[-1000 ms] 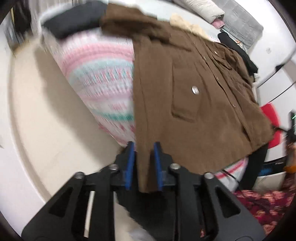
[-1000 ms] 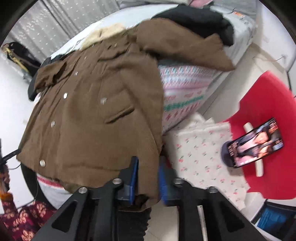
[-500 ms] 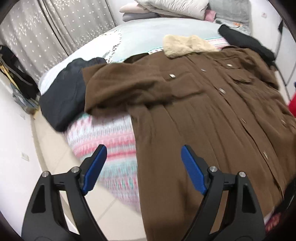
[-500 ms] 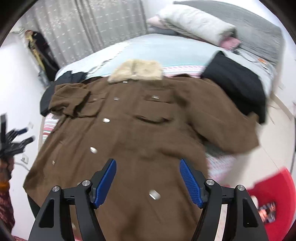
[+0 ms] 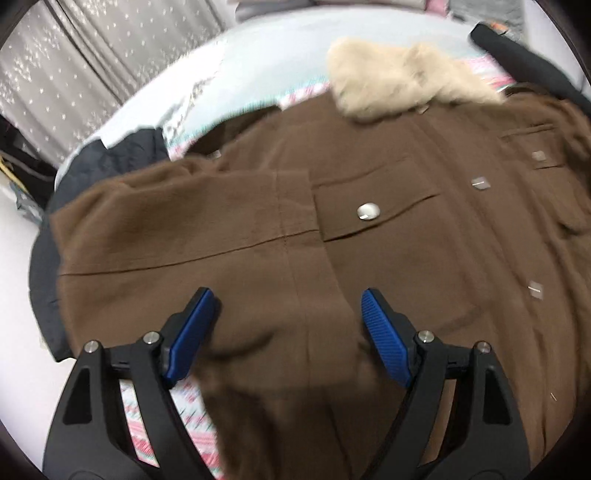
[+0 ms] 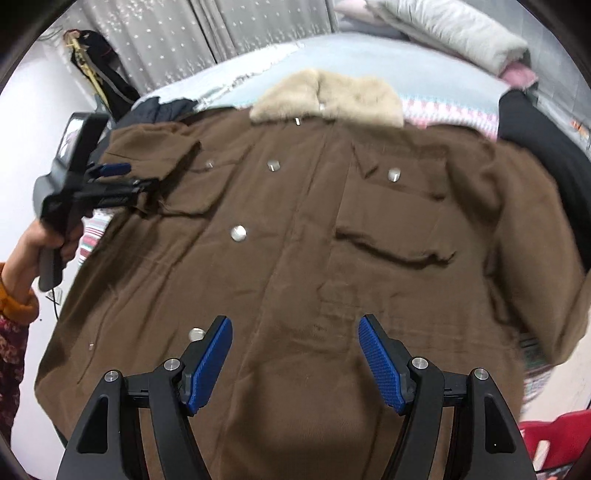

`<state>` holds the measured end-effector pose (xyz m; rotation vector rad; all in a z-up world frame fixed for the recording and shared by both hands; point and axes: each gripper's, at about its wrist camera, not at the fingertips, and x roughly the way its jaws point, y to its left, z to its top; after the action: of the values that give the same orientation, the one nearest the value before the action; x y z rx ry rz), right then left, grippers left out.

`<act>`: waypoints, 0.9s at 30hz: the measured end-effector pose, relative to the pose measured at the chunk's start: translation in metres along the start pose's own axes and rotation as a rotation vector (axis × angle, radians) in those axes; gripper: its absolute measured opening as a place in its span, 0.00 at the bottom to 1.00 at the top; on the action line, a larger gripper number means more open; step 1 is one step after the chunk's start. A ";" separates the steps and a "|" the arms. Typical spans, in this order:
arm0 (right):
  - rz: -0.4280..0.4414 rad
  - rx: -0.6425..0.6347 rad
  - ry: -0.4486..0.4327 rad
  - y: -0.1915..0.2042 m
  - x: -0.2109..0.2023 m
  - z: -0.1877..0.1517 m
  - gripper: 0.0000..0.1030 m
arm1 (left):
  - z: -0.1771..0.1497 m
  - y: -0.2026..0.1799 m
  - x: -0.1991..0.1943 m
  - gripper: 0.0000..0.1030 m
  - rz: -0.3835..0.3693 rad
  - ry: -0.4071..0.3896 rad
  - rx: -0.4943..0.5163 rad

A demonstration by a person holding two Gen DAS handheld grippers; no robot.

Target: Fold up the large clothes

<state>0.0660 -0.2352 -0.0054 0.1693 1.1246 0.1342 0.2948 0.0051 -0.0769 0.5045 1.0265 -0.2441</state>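
The left gripper (image 5: 286, 332) is held low over the left sleeve (image 5: 177, 236) of the brown coat (image 6: 295, 258), its blue pads (image 5: 386, 347) spread wide with nothing gripped between them; in the right wrist view it is seen at the coat's left edge, grasped by a bare hand (image 6: 40, 243) with an orange cuff. The right gripper (image 6: 295, 362) is poised above the coat's lower front, its jaws likewise wide apart and empty (whether the pads touch the cloth cannot be told). The coat is spread face up on the bed (image 6: 424, 66), buttoned with silver snaps (image 6: 238, 233), its cream fur collar (image 6: 328, 98) toward the pillows (image 6: 454, 29) and its left sleeve folded across the chest.
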 end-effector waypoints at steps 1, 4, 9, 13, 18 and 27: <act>0.005 0.010 0.010 -0.002 0.005 -0.001 0.70 | 0.000 0.000 0.014 0.79 0.012 0.028 -0.009; 0.022 0.052 0.051 -0.015 0.025 -0.007 0.70 | -0.002 0.005 0.029 0.57 -0.005 0.015 -0.058; 0.027 0.081 0.065 -0.029 0.030 -0.012 0.70 | 0.001 0.035 -0.033 0.19 -0.073 -0.086 -0.132; 0.018 0.076 0.058 -0.028 0.026 -0.010 0.70 | 0.001 0.095 -0.123 0.17 -0.034 -0.269 -0.201; -0.019 0.047 0.077 -0.021 0.026 -0.009 0.70 | -0.011 0.201 -0.205 0.15 0.123 -0.393 -0.334; -0.053 0.042 0.071 -0.022 0.017 -0.007 0.70 | -0.072 0.354 -0.135 0.07 0.534 -0.192 -0.585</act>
<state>0.0673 -0.2531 -0.0279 0.1733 1.2020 0.0701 0.3219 0.3411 0.1107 0.1988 0.6970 0.4671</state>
